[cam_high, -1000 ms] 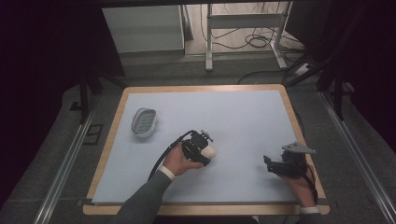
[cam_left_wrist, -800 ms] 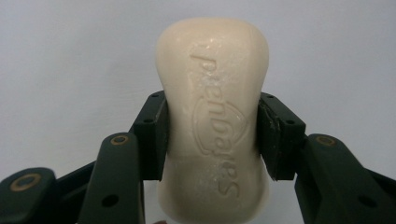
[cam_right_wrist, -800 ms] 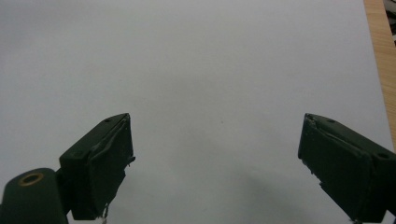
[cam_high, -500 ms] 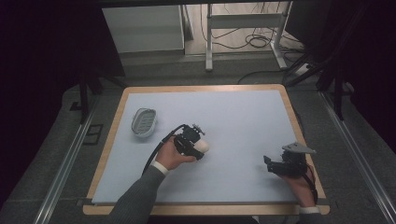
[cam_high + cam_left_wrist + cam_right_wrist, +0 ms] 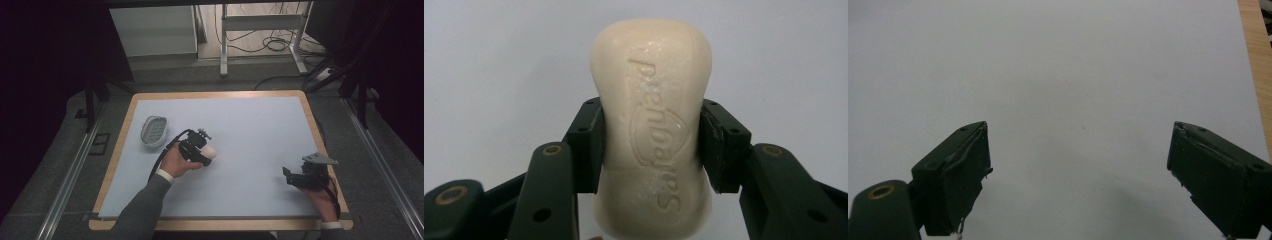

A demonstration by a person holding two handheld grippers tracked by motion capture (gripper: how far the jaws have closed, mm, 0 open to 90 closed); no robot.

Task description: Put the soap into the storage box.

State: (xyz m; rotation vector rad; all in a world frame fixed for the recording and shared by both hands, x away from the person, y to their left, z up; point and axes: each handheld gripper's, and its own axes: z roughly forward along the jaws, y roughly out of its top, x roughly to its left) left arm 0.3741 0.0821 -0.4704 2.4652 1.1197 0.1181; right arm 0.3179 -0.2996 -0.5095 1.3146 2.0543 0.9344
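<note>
Left gripper (image 5: 651,145): my jaws are clamped on the bar of soap (image 5: 653,125), one pad on each long flank, at about the waist of the bar. The embossed face looks up at my camera; the far, rounded end projects well past my fingertips, the near end runs back between the jaw arms. The grip looks square, with no visible tilt of the bar between the pads.

In the high view my left gripper (image 5: 199,150) sits above the blue mat (image 5: 260,130), with the soap (image 5: 209,151) showing pale at its tip. The soap dish (image 5: 153,130) lies near, off to the side of my jaws and apart from them. I judge the step in hand to be carrying the bar to that dish.

Notes for doing it well:
- The surface looks slightly wet or beaded, so I expect it to be slippery. Hold steady pressure and avoid squeezing harder, which could squirt the bar forward out of the pads.
- Travel low and slowly, without a sharp wrist turn.
- Bring the long axis of the bar in line with the long axis of the dish before lowering.
- Set the projecting end down inside the rim first, then let go only once the bar rests on the dish floor.

Right gripper (image 5: 1078,175): jaws spread wide, nothing between them, bare mat ahead. In the high view it (image 5: 300,178) rests well apart from the soap. It should stay parked there.
</note>
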